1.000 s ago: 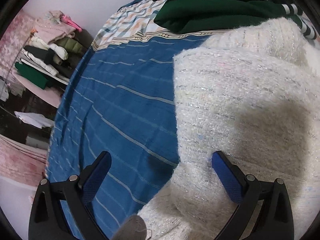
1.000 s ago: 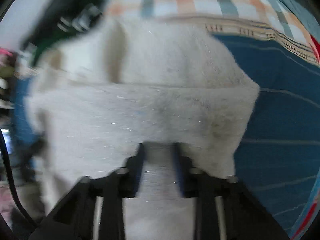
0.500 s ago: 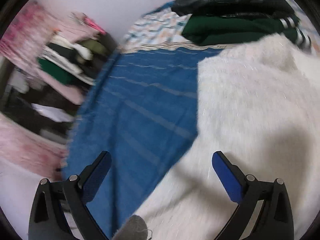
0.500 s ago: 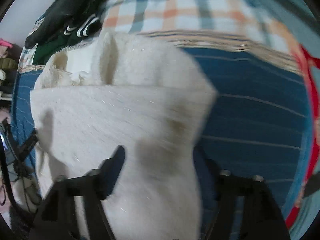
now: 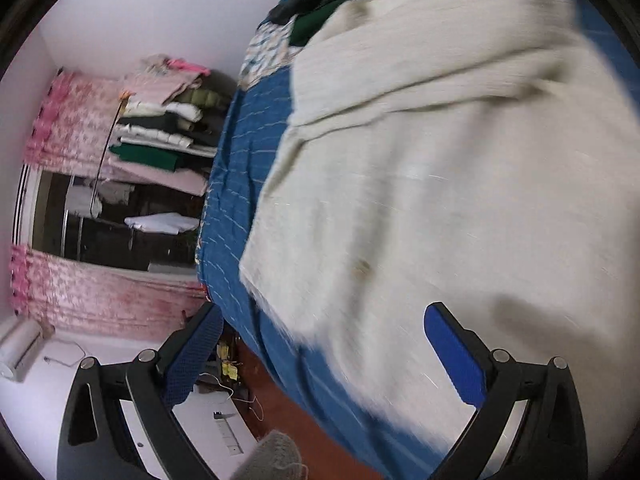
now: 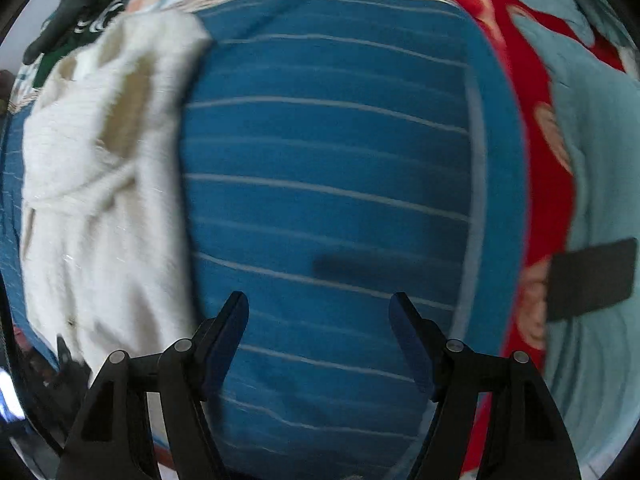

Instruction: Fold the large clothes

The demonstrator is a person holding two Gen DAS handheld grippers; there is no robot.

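A bed covered by a blue striped blanket fills both views. On it lies the cream fuzzy sweater, folded over itself with 1 layer lapping across the upper part; in the right wrist view the same sweater sits at the left side of the blanket, well apart from the right claw. Beyond the blanket's right edge lies red and pale teal bedding. At the head of the bed rests a pile of dark green and black clothes. Off the bed's left side stands a stack of folded garments against a pink curtain. The left claw is spread wide over the sweater's near edge, gripping nothing. The right claw is spread wide above bare blanket, empty.
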